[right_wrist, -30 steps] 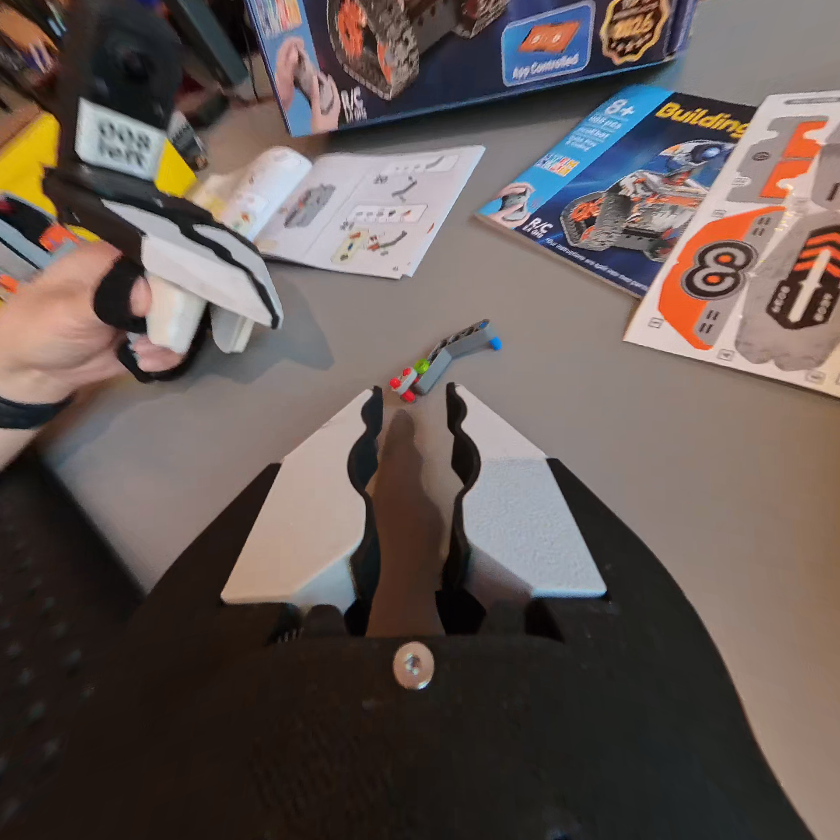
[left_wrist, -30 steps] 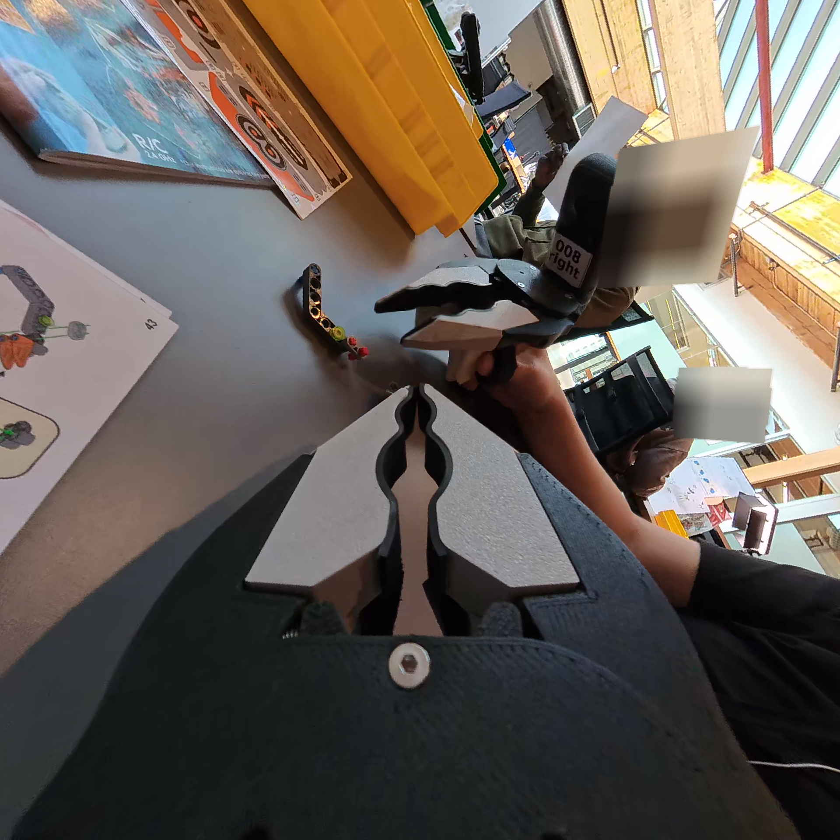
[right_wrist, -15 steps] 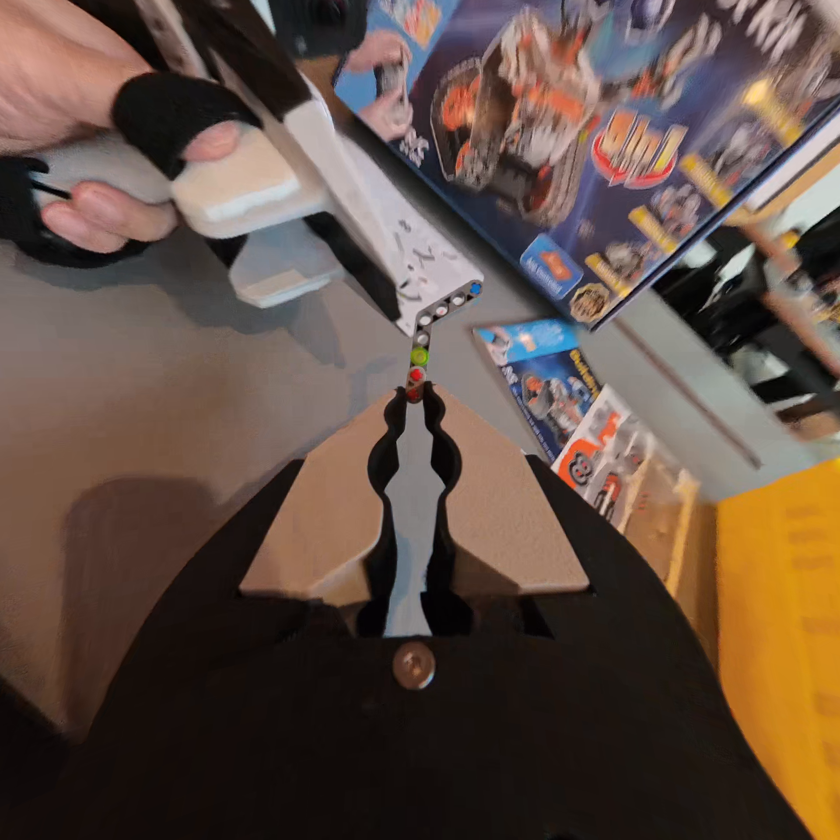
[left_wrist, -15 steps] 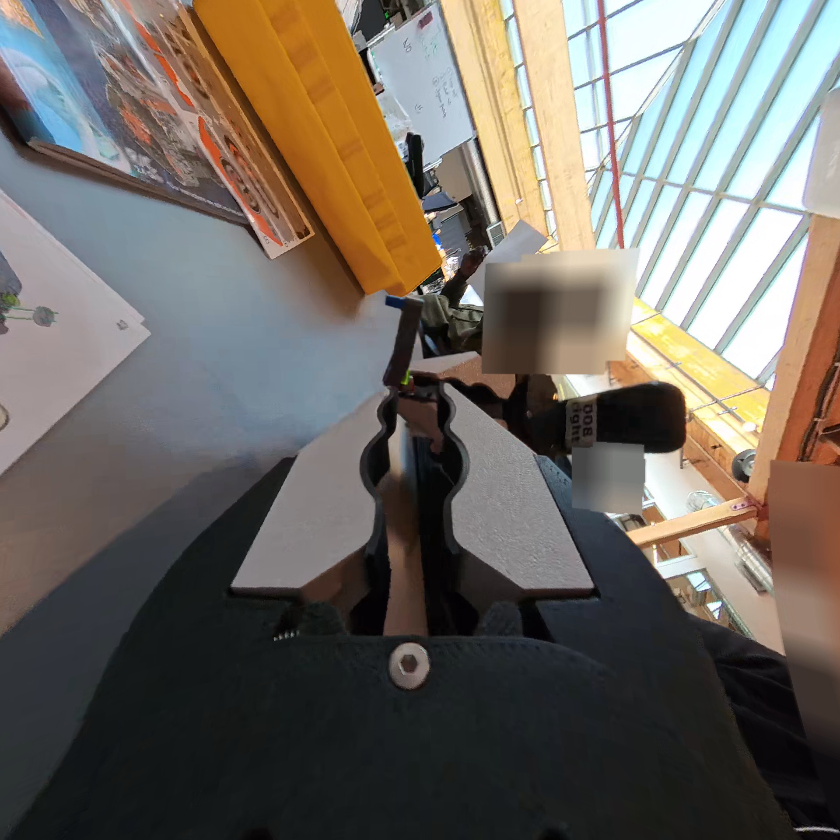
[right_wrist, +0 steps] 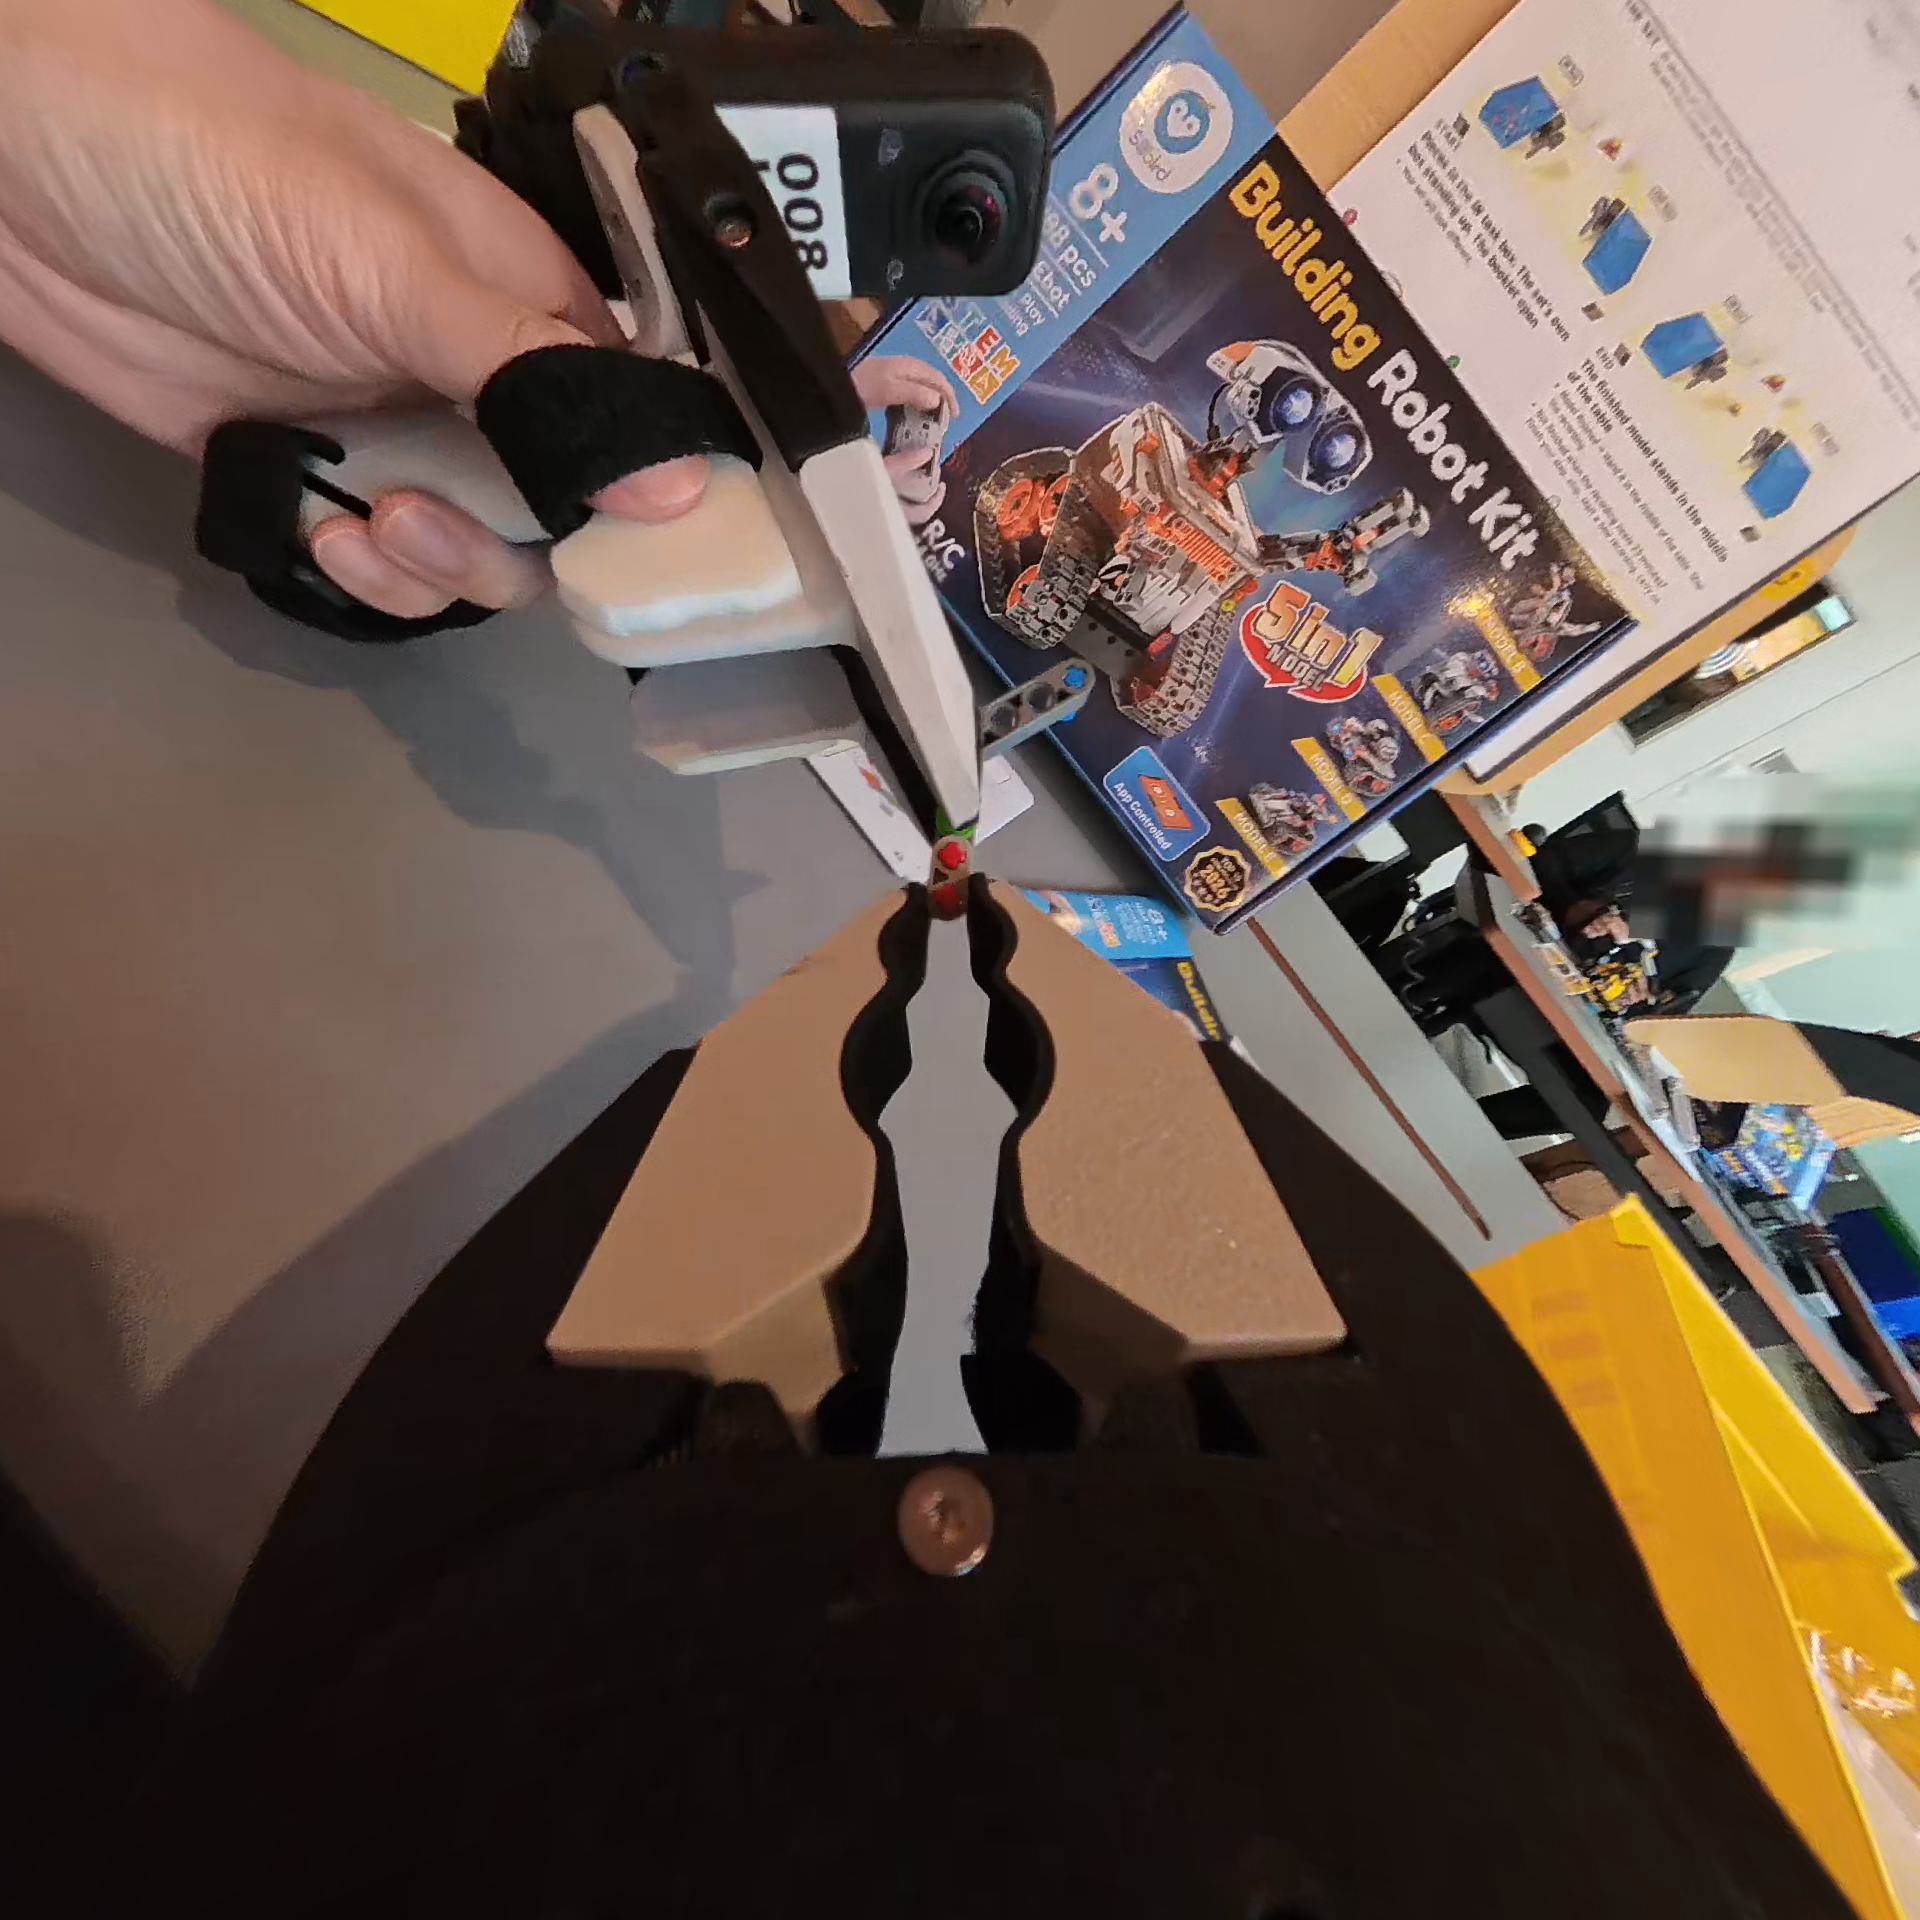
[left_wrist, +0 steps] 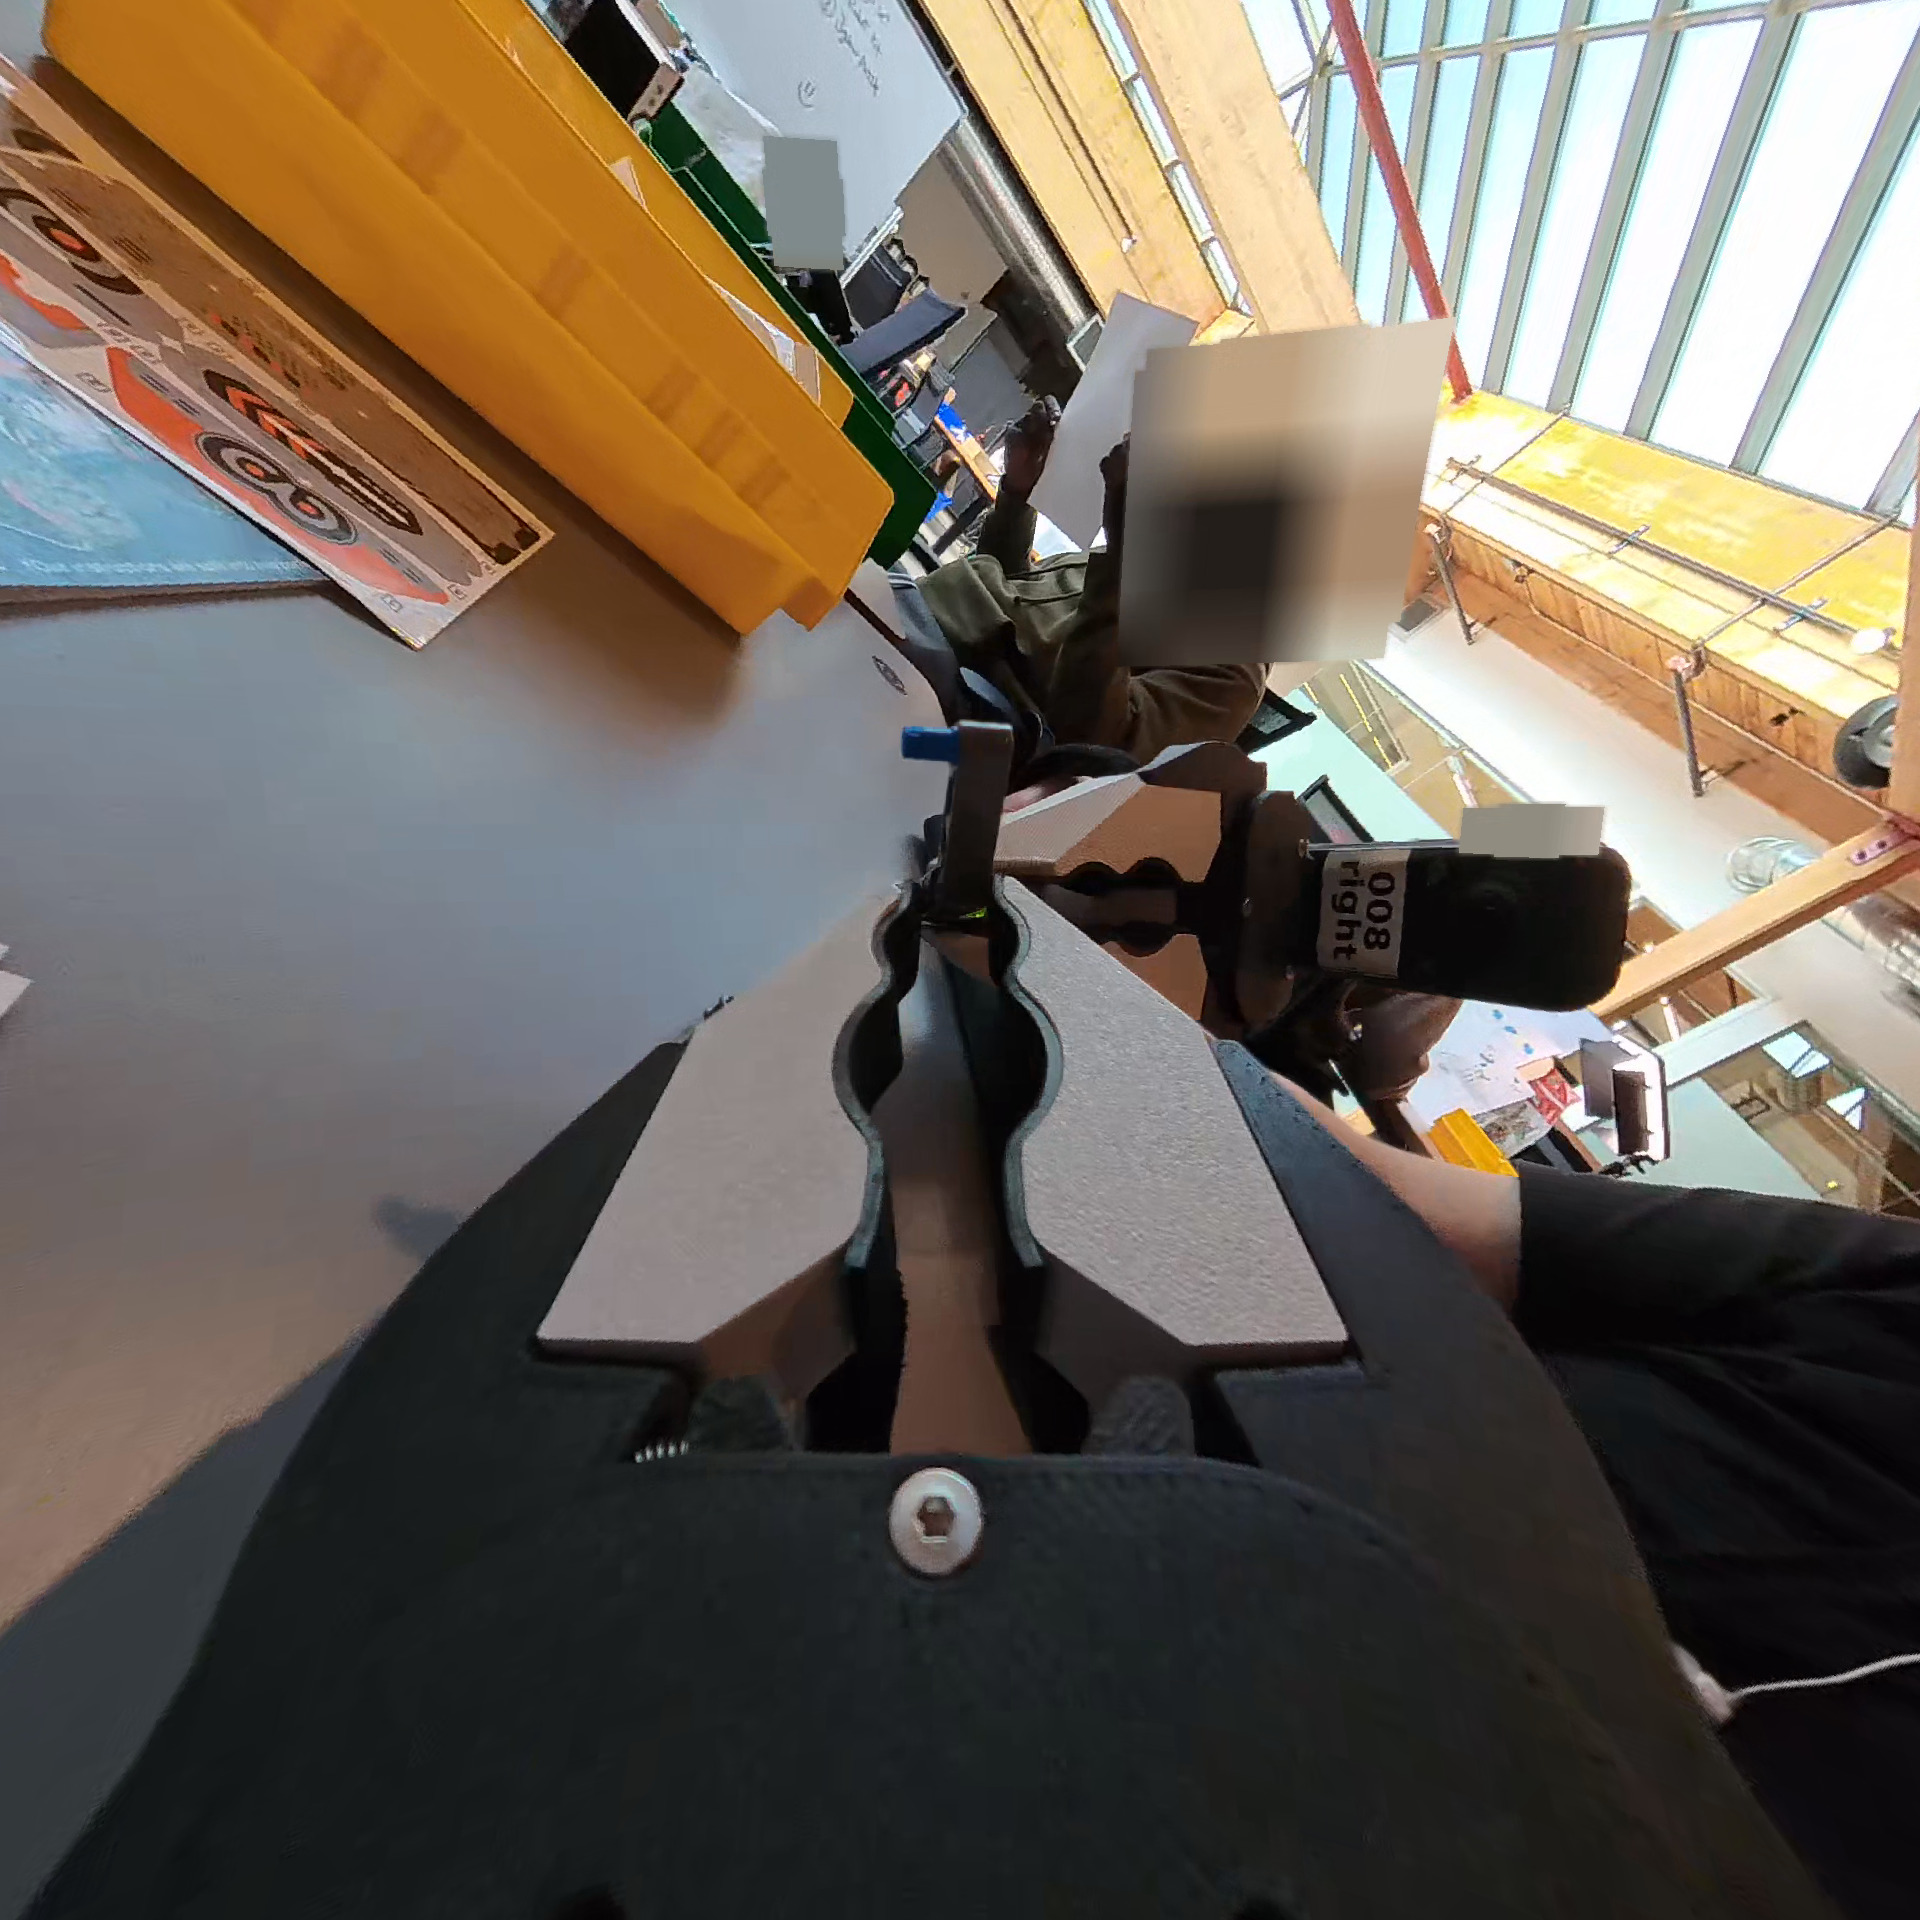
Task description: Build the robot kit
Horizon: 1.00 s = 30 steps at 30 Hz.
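While it is held clear of the grey tabletop [left_wrist: 312, 831], the angled grey plastic beam with coloured pins [right_wrist: 1023, 717] is pinched at both ends — by the left gripper [left_wrist: 954, 914] and right gripper [right_wrist: 948, 896]; beyond it a blue kit box [right_wrist: 1247, 540] is seen.

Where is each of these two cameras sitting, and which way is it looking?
Left wrist view: rides the left gripper, facing along the grey table toward yellow bins; a forearm shows.
Right wrist view: rides the right gripper, facing a toy box; a hand shows.
Shared: the small beam piece, each other's gripper.
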### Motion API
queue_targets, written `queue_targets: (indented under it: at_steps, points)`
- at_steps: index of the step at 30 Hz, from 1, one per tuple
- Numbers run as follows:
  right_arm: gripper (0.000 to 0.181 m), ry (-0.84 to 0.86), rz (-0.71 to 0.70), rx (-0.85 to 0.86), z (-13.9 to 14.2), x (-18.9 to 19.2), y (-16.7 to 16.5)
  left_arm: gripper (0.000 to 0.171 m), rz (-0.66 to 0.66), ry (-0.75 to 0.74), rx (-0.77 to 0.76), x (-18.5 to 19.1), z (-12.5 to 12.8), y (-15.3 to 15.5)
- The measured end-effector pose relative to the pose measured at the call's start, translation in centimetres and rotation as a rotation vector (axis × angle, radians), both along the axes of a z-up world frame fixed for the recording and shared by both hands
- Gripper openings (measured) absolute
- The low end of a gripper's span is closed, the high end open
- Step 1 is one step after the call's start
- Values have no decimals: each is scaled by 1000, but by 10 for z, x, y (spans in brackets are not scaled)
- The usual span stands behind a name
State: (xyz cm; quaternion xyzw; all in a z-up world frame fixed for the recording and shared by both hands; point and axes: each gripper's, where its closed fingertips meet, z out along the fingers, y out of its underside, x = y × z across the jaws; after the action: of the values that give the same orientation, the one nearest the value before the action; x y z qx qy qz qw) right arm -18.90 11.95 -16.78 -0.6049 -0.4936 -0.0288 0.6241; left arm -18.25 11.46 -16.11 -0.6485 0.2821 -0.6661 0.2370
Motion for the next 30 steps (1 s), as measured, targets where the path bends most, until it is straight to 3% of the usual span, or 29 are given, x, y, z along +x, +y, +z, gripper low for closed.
queue_targets:
  at_steps: [3,6,9,11,16,20,30]
  points:
    - [9,111,39,7,12,-3,-4,9,5,-9,79,-3,11,-2]
    - [30,424,135,-169,29,0,-16,8,60,-131,246,-13,44,-3]
    - [27,804,323,-349,61,6,-37,9,75,-207,463,-25,71,-14]
    - [29,894,375,-402,70,10,-43,9,59,-264,582,-28,84,-26]
    - [37,715,405,-253,80,0,-53,9,-18,-325,772,-23,87,-53]
    - [25,616,444,-275,82,-8,-59,9,-28,-332,881,-19,86,-63]
    - [13,602,454,-277,78,-14,-67,9,-21,-335,915,-16,85,-64]
